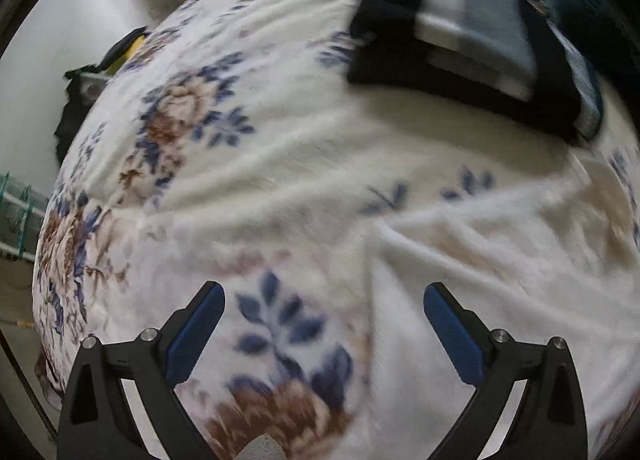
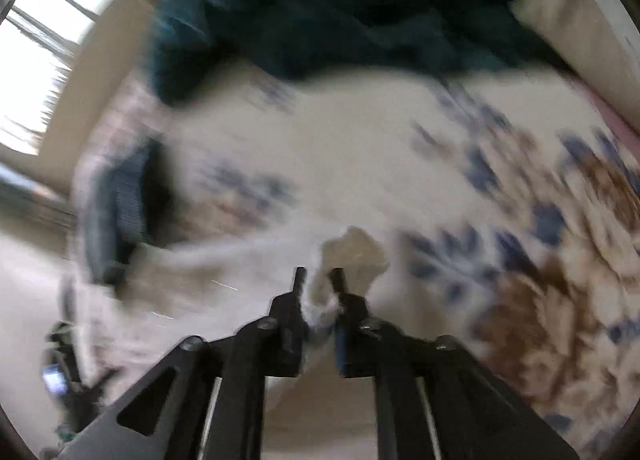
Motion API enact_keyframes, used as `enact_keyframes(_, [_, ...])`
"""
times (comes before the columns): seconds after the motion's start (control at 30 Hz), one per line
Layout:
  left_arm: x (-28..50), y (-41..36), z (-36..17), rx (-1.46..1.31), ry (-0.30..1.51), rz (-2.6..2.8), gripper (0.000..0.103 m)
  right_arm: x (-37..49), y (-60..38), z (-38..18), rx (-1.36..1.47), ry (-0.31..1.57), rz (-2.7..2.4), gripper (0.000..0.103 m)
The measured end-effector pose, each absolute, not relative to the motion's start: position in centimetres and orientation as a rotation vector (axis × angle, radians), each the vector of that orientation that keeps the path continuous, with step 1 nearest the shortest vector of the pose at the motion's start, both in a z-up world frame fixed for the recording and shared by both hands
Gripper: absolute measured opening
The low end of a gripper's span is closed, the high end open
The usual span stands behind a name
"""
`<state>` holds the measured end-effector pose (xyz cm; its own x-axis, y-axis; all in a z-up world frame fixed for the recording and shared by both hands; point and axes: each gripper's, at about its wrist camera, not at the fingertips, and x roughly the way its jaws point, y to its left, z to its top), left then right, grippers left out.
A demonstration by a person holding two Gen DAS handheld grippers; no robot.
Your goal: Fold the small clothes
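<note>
The left gripper [image 1: 324, 300] hangs over the bed and points steeply down, with its jaws spread wide and nothing between them; under it there is only the flowered blanket [image 1: 280, 188]. The right gripper [image 2: 319, 280] also points steeply down, and its jaws are close together with a bit of white fluffy cloth [image 2: 320, 300] between them. That view is very blurry, so I cannot tell if the cloth is a small piece of clothing or just a pinch of the blanket, or how hard the jaws press on it. A little farther on, in the left view, a folded pile of black, white and grey clothes [image 1: 460, 32] sits on the blanket, looking done. Farthest off lies a loose dark teal cloth [image 2: 340, 12], well apart from both grippers, and it looks like the next thing to fold. To do this step well, I think the right jaws should let go of any blanket first, then take the teal cloth by one edge while the open left jaws take the other edge, and pull it flat before folding.
</note>
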<state>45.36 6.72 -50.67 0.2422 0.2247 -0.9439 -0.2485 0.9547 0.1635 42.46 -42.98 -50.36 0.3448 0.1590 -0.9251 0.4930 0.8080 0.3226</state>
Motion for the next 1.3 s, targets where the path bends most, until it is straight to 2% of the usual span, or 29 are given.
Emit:
enact_keyframes(0.07, [45.0,4.5,-52.0,0.039,1.312,0.285,0.103,41.6,-44.1,-53.1,0.626,1.336,-0.323,0.044])
enact_keyframes(0.13, [45.1,3.4,-53.8,0.119,1.326,0.285,0.103,40.7,-44.7,-53.7,0.665,1.329,-0.355,0.045])
enact_keyframes(0.2, [45.6,3.9,-55.1,0.156,1.337,0.316,0.103,39.6,-44.9,-53.2,0.711,1.301,-0.382,0.054])
enact_keyframes(0.4, [47.7,10.7,-56.4,-0.072,1.382,0.423,0.103,38.8,-43.8,-51.8,0.744,1.266,-0.359,0.054])
enact_keyframes(0.57, [48.3,9.8,-56.2,0.033,1.388,0.394,0.103,39.5,-42.2,-49.9,0.603,1.241,-0.364,0.054])
enact_keyframes(0.73, [46.9,7.2,-53.2,0.080,1.355,0.315,0.103,40.9,-40.0,-50.5,0.396,1.394,-0.366,0.056])
enact_keyframes(0.77, [46.4,6.6,-52.5,0.088,1.346,0.296,0.103,40.7,-39.6,-50.4,0.382,1.404,-0.364,0.069])
enact_keyframes(0.8, [45.8,5.8,-51.4,0.095,1.330,0.272,0.103,40.5,-39.4,-50.1,0.372,1.413,-0.364,0.088])
enact_keyframes(0.83, [44.8,4.6,-50.0,0.096,1.313,0.239,0.103,40.3,-39.1,-49.7,0.370,1.421,-0.360,0.094])
enact_keyframes(0.87, [44.3,3.5,-49.2,0.101,1.301,0.216,0.103,40.1,-38.8,-49.3,0.372,1.428,-0.349,0.096])
enact_keyframes(1.13, [38.6,-4.9,-42.4,0.139,1.207,0.150,0.103,38.2,-37.6,-44.4,0.286,1.419,-0.183,0.097])
enact_keyframes(1.3, [32.0,-11.4,-41.3,0.106,1.275,0.214,0.103,36.1,-42.0,-43.1,0.392,1.472,-0.015,0.097])
